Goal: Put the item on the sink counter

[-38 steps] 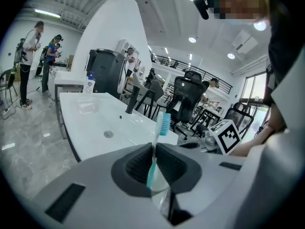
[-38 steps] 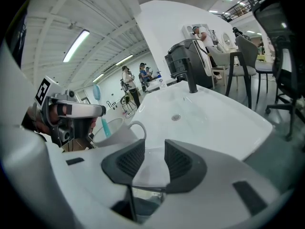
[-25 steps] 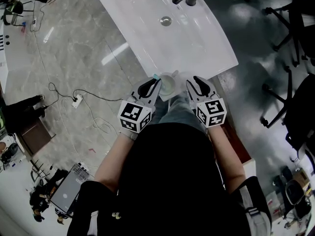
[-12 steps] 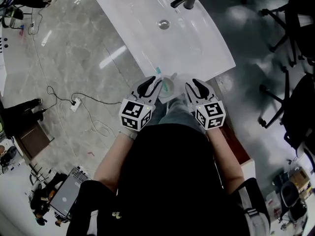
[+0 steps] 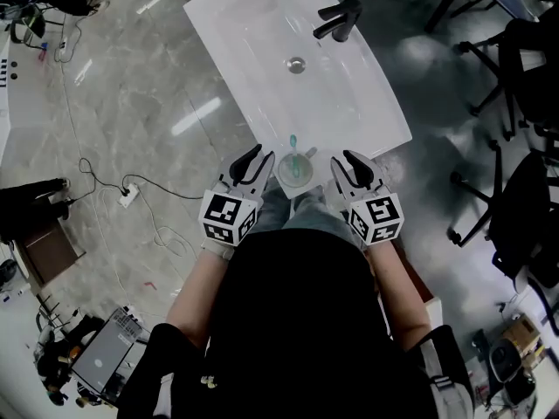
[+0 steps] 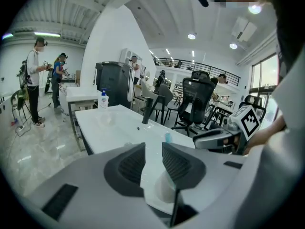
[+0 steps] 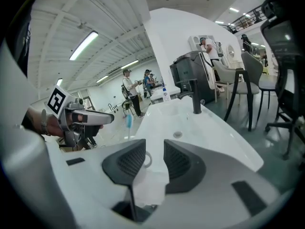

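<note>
- Nearest the camera: the person's dark top and both forearms, reaching toward the white sink worktop (image 5: 231, 24).
- Marker cubes (image 5: 225, 216) sit on the backs of both tongs, one on each side of the person's knees.
- Left tongs (image 5: 249, 166) – jaws wide and just now opening. Nothing sits between the pads. In the left gripper view (image 6: 153, 147) the cup only shows through the gap, lower down and beyond.
- Right tongs (image 5: 356, 171) – jaws also apart, though just now closing a little. No pad touches anything. In the right gripper view (image 7: 154, 142) the cup rim shows past the gap.
- Cup (image 5: 295, 171): pale, upright, standing on the near edge of the worktop between the two tongs. It is free of both and just beside each.
- Toothbrush (image 5: 293, 141): stands in the cup with its teal head up, leaning toward the basin.
- Further on is the shallow basin with its drain (image 5: 297, 64).
- Black faucet (image 5: 336, 18) stands at the far side of the basin.
- Soap bottle (image 6: 103, 99) is at the far end of the worktop, seen from the left gripper view.
- Grey marble floor with a cable and power strip (image 5: 128, 195) lies to the left. Black office chairs (image 5: 515, 51) stand to the right.
</note>
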`<state>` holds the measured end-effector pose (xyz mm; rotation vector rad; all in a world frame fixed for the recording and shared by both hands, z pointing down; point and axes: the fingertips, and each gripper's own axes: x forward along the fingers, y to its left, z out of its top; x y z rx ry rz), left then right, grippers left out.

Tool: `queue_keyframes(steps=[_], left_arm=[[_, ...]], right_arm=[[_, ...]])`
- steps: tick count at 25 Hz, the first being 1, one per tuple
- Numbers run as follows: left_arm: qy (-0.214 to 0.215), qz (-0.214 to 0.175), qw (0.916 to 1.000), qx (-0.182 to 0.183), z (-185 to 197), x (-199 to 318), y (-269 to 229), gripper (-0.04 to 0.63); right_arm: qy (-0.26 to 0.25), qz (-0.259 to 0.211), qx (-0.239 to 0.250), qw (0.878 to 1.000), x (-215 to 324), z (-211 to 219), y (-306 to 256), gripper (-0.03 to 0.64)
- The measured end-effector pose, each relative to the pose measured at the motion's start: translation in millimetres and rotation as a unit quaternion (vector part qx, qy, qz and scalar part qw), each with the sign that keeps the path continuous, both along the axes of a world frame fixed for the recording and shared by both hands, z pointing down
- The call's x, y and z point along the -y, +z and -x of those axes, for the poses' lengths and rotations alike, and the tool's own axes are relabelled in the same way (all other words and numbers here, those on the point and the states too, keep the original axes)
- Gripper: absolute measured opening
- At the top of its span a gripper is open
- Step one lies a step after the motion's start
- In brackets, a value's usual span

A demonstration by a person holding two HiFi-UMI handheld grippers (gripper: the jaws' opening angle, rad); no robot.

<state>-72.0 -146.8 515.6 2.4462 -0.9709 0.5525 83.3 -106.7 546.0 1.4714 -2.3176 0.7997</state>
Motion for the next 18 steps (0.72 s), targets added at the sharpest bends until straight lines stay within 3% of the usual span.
queue_keyframes(steps=[10,18], left_arm=[[-0.060,-0.098,0.9933,-0.013,47.0,31.0,-89.1,0.046],[-0.110,-0.151,0.9809,-0.052,75.7,36.4,-146.8,0.023]], right_arm=[[-0.041,-0.107,-0.006,0.993,40.6,20.1,-112.4,0.066],[-0.081,-0.171,-0.005,0.982,57.6,45.9,-185.3,0.054]])
